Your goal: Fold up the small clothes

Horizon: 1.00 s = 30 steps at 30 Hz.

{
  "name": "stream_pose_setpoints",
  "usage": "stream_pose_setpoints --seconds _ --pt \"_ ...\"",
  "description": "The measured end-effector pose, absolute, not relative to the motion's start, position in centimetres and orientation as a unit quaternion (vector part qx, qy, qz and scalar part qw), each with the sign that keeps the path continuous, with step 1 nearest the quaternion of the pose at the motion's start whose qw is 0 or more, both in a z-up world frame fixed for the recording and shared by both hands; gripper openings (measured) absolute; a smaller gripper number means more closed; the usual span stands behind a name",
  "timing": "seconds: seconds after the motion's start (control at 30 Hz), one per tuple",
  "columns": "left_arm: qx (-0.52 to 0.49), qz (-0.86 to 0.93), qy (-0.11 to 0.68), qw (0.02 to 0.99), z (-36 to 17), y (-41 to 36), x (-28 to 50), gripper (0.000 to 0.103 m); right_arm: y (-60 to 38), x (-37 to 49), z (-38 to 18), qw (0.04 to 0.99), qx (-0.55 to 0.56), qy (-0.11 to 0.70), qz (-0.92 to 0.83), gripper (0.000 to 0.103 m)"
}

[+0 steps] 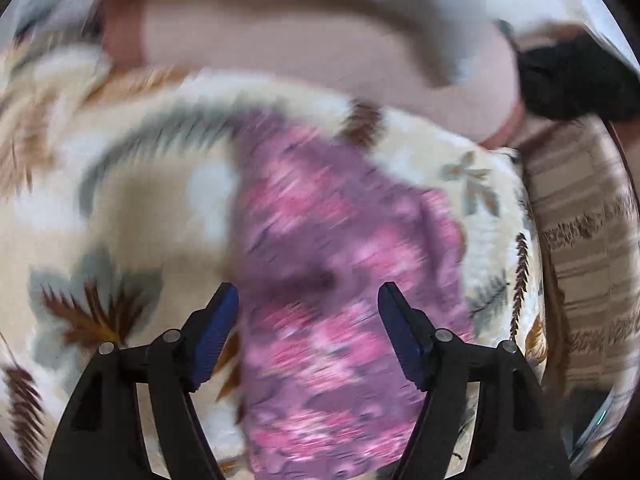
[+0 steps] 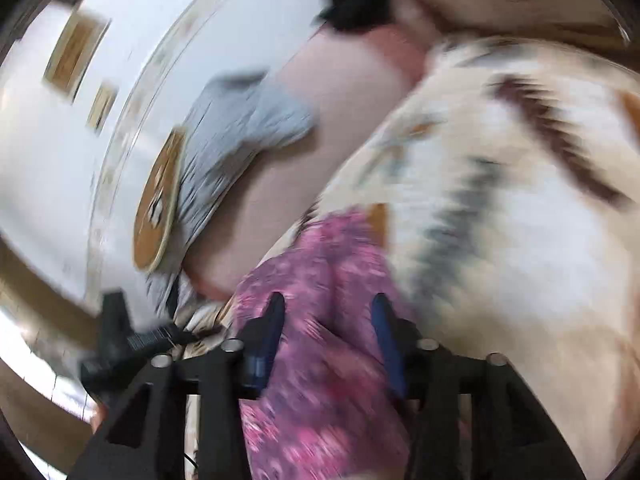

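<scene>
With both jaws standing apart, I hung the left gripper (image 1: 308, 300) and right gripper (image 2: 328, 308) over the purple floral garment (image 1: 332, 240) on the patterned blanket (image 1: 132, 184), needing matched corner pinches.

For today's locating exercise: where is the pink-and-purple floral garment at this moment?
In both wrist views the floral garment lies on the cream leaf-print blanket, running between each gripper's open fingers, below a pale pink pillow.

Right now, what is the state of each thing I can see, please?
Purple floral garment: lying on the blanket, blurred, fold unclear.
Leaf-print blanket: spread out under it.
Left gripper: fingers open, garment between, not pressed.
Right gripper: fingers open over the garment.
</scene>
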<state>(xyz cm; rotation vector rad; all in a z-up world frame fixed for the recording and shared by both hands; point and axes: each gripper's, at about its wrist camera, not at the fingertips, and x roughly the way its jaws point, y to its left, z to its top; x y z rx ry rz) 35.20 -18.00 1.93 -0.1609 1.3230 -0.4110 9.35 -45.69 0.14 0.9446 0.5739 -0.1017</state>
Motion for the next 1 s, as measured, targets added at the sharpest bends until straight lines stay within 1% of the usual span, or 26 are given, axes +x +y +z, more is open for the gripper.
stream_pose_setpoints --seconds 0.07,0.17,0.2,0.23,0.27,0.37,0.4,0.47,0.57,0.6,0.63,0.67,0.7,0.73,0.77,0.83,0.87,0.9,0.93,0.97,1.0 --pt "-0.100 -0.184 0.622 0.754 0.2 -16.8 34.7 0.072 -45.9 14.0 -0.3 0.844 0.441 0.304 -0.008 0.047" --pt "-0.130 -0.188 0.628 0.744 -1.0 -15.9 34.0 0.072 -45.4 19.2 -2.5 0.832 0.409 0.376 -0.019 0.049" --pt "-0.135 -0.192 0.627 0.743 -1.0 -15.9 33.8 0.072 -45.3 20.9 -3.6 0.817 0.408 0.407 0.000 0.038" --pt "-0.137 -0.195 0.626 0.743 -0.8 -15.8 33.8 0.072 -45.2 21.9 -4.2 0.807 0.404 0.430 0.001 0.022" --pt "-0.138 -0.200 0.620 0.746 -0.5 -15.7 33.7 0.072 -45.4 22.2 -3.8 0.815 0.397 0.422 -0.003 0.005" --pt "-0.138 -0.212 0.596 0.762 0.8 -15.1 33.6 0.072 -45.8 21.9 -0.8 0.861 0.360 0.358 0.002 0.004" --pt "-0.132 -0.210 0.591 0.767 0.9 -15.3 33.9 0.072 -46.2 22.1 -0.5 0.867 0.356 0.349 -0.009 0.004" --pt "-0.110 -0.195 0.587 0.778 0.6 -15.7 34.1 0.072 -47.0 23.2 -1.8 0.855 0.356 0.375 -0.036 0.004" --pt "-0.068 -0.174 0.605 0.774 -1.2 -16.4 34.0 0.072 -46.7 24.9 -4.8 0.833 0.329 0.442 -0.050 0.005" --pt "-0.061 -0.174 0.605 0.775 -1.3 -16.3 33.6 0.072 -46.9 24.3 -4.6 0.833 0.347 0.428 -0.038 0.012" --pt "-0.064 -0.178 0.601 0.777 -1.0 -16.0 33.3 0.072 -47.2 23.1 -4.1 0.833 0.372 0.408 -0.030 0.013" --pt "-0.067 -0.185 0.596 0.778 -0.6 -15.5 32.7 0.072 -47.5 22.0 -3.8 0.832 0.392 0.393 -0.018 0.016" --pt "-0.069 -0.193 0.593 0.779 -0.2 -15.0 32.1 0.071 -48.0 20.6 -3.4 0.827 0.416 0.378 0.006 0.030" --pt "-0.071 -0.200 0.589 0.779 0.2 -14.5 31.3 0.071 -48.2 19.5 -3.3 0.824 0.427 0.373 0.018 0.038" --pt "-0.075 -0.209 0.586 0.779 0.6 -13.9 30.4 0.071 -48.0 18.5 -3.3 0.822 0.432 0.372 0.025 0.051" --pt "-0.083 -0.227 0.579 0.779 0.7 -13.3 28.4 0.071 -47.1 17.2 -3.9 0.818 0.425 0.387 0.034 0.052" --pt "-0.078 -0.230 0.579 0.778 0.6 -13.4 27.3 0.071 -46.5 16.8 -4.5 0.812 0.420 0.402 0.048 0.049" --pt "-0.066 -0.227 0.581 0.779 0.2 -13.6 26.4 0.071 -45.8 16.8 -5.0 0.811 0.405 0.419 0.055 0.026" --pt "-0.055 -0.222 0.584 0.779 -0.1 -13.9 25.9 0.071 -44.9 17.0 -4.9 0.818 0.378 0.431 0.055 0.010" --pt "-0.046 -0.218 0.588 0.778 -0.5 -14.3 25.4 0.071 -44.2 16.8 -3.8 0.835 0.339 0.430 0.050 0.009" --pt "-0.042 -0.217 0.592 0.775 -0.9 -14.7 24.9 0.071 -44.2 16.4 -2.5 0.849 0.325 0.414 0.045 0.008"
